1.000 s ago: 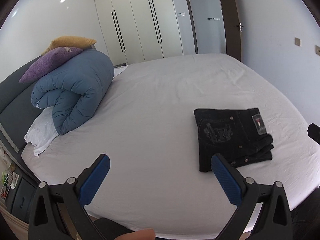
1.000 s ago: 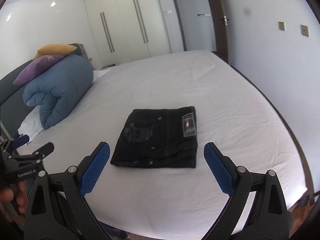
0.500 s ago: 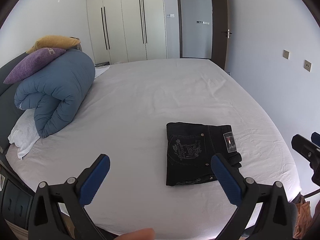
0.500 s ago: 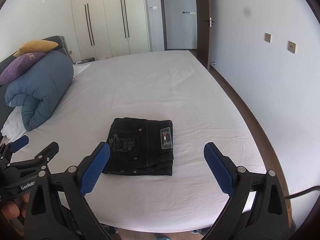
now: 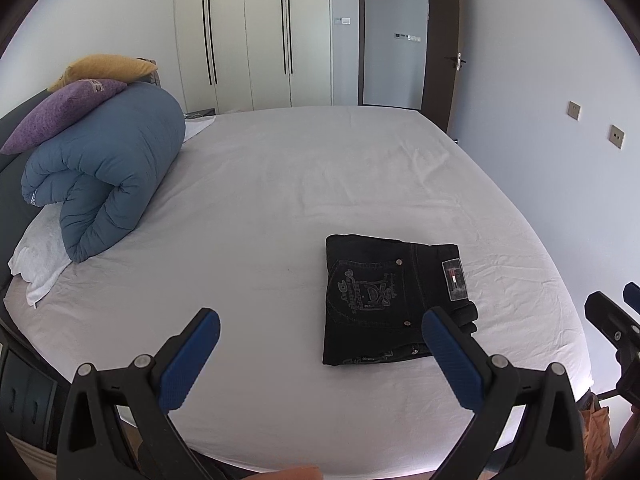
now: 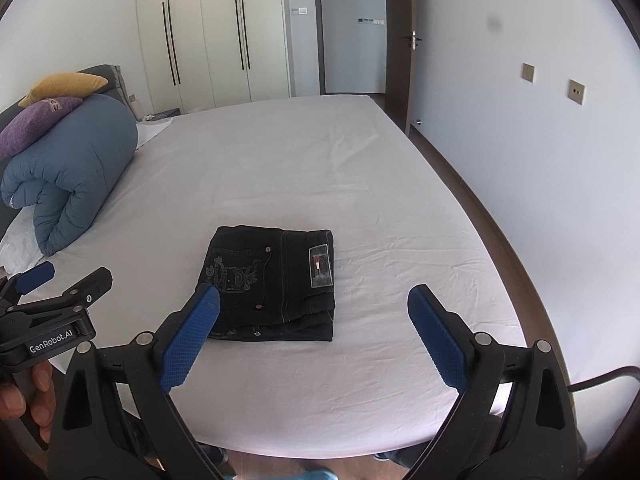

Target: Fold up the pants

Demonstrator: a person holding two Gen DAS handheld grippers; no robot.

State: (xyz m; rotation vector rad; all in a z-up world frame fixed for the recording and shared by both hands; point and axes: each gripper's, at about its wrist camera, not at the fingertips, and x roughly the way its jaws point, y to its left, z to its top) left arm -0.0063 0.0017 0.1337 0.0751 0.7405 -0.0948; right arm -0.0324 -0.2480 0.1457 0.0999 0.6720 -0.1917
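Note:
Black pants (image 5: pixel 384 300) (image 6: pixel 276 284) lie folded into a compact rectangle on the white bed sheet (image 5: pixel 280 200) (image 6: pixel 320 184), back pocket embroidery and a label patch facing up. My left gripper (image 5: pixel 320 328) is open, held back from the bed's near edge, with the pants beyond its right finger. My right gripper (image 6: pixel 314 304) is open too, hovering short of the bed edge, and the pants show just past its left finger. Neither gripper touches the pants. The left gripper also appears at the left edge of the right wrist view, held by a hand (image 6: pixel 24 396).
A rolled blue duvet (image 5: pixel 104 176) (image 6: pixel 68 168) with purple and yellow pillows (image 5: pixel 64 108) on top sits at the bed's left. A white wardrobe (image 5: pixel 248 36) and a doorway (image 5: pixel 394 36) stand behind. A wall runs along the bed's right side.
Both grippers have pulled back and up from the bed; the folded pants look smaller and farther. The pants themselves have not moved.

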